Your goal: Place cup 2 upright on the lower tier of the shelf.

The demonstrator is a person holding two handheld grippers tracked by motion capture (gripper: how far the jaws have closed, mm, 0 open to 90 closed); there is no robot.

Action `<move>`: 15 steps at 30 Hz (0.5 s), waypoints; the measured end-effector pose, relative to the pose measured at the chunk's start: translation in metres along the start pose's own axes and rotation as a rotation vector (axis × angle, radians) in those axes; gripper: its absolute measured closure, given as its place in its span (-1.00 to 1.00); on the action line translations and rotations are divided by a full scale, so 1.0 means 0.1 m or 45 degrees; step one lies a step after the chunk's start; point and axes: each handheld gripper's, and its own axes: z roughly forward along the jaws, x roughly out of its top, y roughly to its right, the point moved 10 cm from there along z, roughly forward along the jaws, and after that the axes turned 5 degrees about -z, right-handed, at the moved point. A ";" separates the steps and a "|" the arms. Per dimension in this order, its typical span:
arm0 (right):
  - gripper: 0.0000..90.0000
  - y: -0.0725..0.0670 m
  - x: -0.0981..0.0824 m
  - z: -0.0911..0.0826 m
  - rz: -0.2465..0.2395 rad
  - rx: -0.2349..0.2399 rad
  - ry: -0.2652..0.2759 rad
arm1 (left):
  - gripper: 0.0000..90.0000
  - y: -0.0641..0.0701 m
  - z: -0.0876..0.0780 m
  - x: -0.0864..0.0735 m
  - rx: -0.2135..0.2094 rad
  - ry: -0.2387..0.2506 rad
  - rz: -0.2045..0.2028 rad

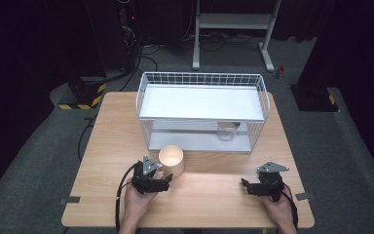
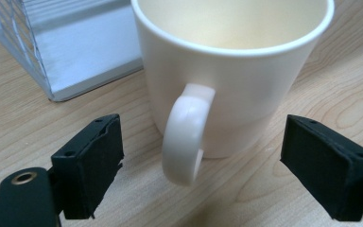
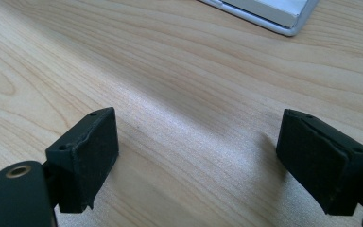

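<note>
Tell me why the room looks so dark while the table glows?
High view: light falls on the table and wire rack, the surroundings nearly black. Left gripper view: the cream mug is evenly lit, its handle sharp. Right gripper view: soft shadows under the open jaws.

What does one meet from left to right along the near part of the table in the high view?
Left hand-held gripper → mug → right hand-held gripper

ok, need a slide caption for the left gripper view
Left gripper, jaws open, lined up on the handle of a cream mug on the wooden table, wire rack behind.
</note>
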 end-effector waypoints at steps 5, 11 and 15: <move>-0.70 0.00 0.00 0.00 0.005 -0.003 -0.003 | -0.78 0.02 0.05 0.04 -0.008 -0.018 0.009; -0.70 0.00 0.00 0.00 0.005 -0.004 -0.002 | -0.84 0.04 0.10 0.12 -0.028 -0.003 0.000; -0.70 0.00 0.00 0.00 0.005 -0.004 -0.003 | -0.86 0.06 0.13 0.15 -0.037 0.001 -0.002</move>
